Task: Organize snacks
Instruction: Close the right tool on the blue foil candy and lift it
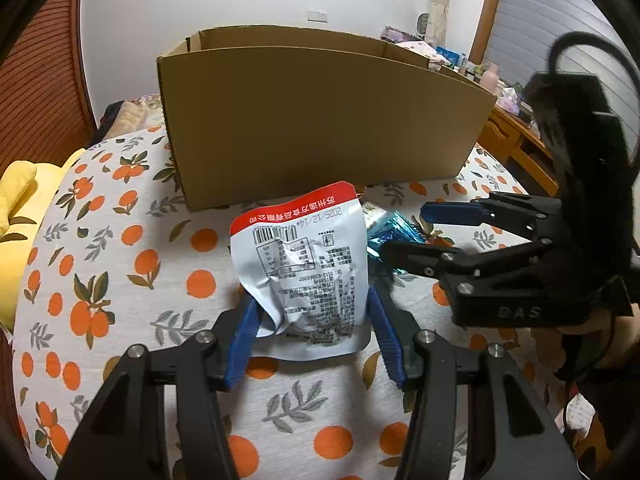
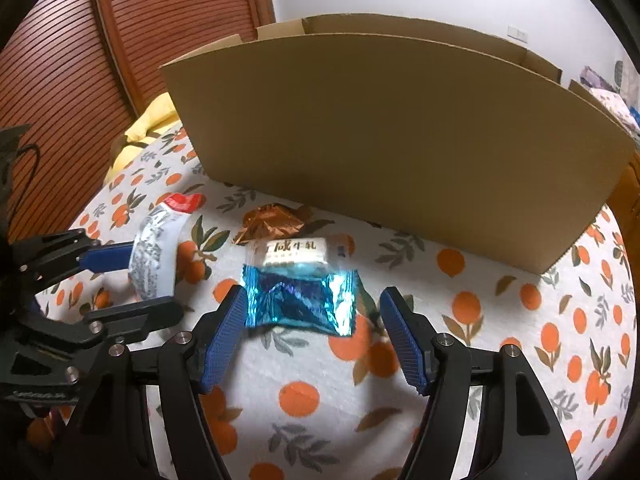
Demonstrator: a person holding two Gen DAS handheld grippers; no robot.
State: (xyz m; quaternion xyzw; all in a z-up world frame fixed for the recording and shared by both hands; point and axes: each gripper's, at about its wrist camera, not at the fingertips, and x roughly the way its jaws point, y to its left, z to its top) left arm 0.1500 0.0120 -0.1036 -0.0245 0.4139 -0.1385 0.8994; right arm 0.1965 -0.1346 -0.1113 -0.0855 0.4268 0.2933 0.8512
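A white snack pouch with a red top band [image 1: 306,268] lies on the orange-print cloth, between the open blue fingers of my left gripper [image 1: 312,300]; the fingers sit beside its crumpled lower edges. It also shows in the right wrist view [image 2: 156,248]. A blue foil candy packet [image 2: 300,300] lies between the open fingers of my right gripper [image 2: 314,300]; the left finger is close to its edge. A small white candy [image 2: 296,252] and a copper foil wrapper [image 2: 268,222] lie just beyond. The right gripper [image 1: 404,228] shows in the left wrist view over the blue packet [image 1: 390,228].
A large open cardboard box [image 1: 320,120] stands behind the snacks, its near wall tall; it also shows in the right wrist view [image 2: 400,140]. A yellow pillow [image 1: 20,216] lies left. A wooden wardrobe [image 2: 120,40] and a cluttered wooden desk [image 1: 512,128] flank the bed.
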